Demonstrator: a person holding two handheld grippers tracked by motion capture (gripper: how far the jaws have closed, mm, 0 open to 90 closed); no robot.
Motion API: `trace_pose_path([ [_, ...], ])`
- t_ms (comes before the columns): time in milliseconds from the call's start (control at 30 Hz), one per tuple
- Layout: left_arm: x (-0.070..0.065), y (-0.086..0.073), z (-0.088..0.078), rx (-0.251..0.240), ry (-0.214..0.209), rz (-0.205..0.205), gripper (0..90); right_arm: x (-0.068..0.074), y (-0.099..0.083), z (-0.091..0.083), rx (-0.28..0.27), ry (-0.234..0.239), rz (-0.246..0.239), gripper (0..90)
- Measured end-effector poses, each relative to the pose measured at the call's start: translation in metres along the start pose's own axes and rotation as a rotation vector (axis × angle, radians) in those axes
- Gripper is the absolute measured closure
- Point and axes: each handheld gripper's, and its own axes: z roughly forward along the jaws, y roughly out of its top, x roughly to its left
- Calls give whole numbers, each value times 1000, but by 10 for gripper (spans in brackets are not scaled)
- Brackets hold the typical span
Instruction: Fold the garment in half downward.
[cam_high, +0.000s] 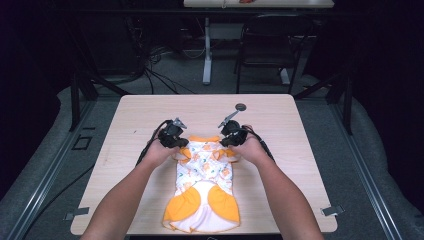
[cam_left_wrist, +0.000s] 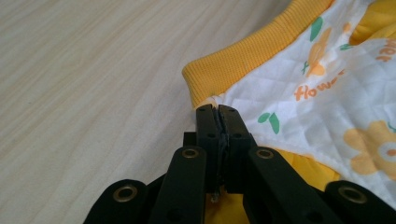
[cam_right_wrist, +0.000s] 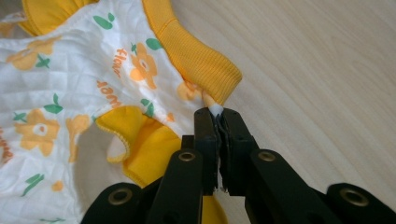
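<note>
While both grippers, left gripper (cam_left_wrist: 216, 111) and right gripper (cam_right_wrist: 216, 112), pinch the baby garment (cam_high: 204, 175) at its collar corners, I judge they prepare folding.

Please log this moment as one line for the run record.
left gripper: shut on garment far corner | right gripper: shut on garment opposite far corner | garment: flat on table, orange collar far end

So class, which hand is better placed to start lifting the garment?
Neither alone: the left gripper and right gripper are each shut on a collar corner of the garment, so probably both together.
</note>
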Motion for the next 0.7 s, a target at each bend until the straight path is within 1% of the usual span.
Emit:
trace_pose_path([
  [33,0,1,-3,-9,3,5,883,0,0,-2,-5,3,-1,861],
  [67,0,1,-3,-9,3,5,883,0,0,-4,-18,1,0,861],
  [100,0,2,-10,-34,3,-1,883,0,0,-7,-22,5,2,861],
  [133,0,2,-10,-34,3,-1,883,0,0,-7,-22,5,2,861],
  [200,1,3,-17,-50,5,1,883,0,1,-11,-24,4,-2,861],
  [233,1,3,-19,-54,3,1,883,0,2,-16,-42,5,-1,861],
  [267,1,4,-22,-57,6,2,883,0,2,-16,-42,5,-1,861],
  [300,1,4,-24,-65,6,4,884,0,2,-19,-57,10,1,862],
  [400,1,6,-30,-82,12,10,884,1,3,-26,-75,13,4,862],
  [433,1,8,-33,-94,10,9,884,1,4,-29,-93,10,17,862],
  [533,0,11,-37,-102,16,15,884,1,6,-33,-88,1,6,862],
  [567,0,15,-41,-110,23,19,884,0,9,-37,-99,-7,4,862],
  [600,0,15,-41,-110,23,19,884,0,9,-37,-99,-7,4,862],
  [633,0,16,-44,-123,30,19,884,-1,12,-41,-111,-14,8,862],
  [667,1,19,-49,-130,31,22,884,-2,14,-44,-111,-18,2,862],
  [700,1,19,-49,-130,31,22,884,-2,14,-44,-111,-18,2,862],
])
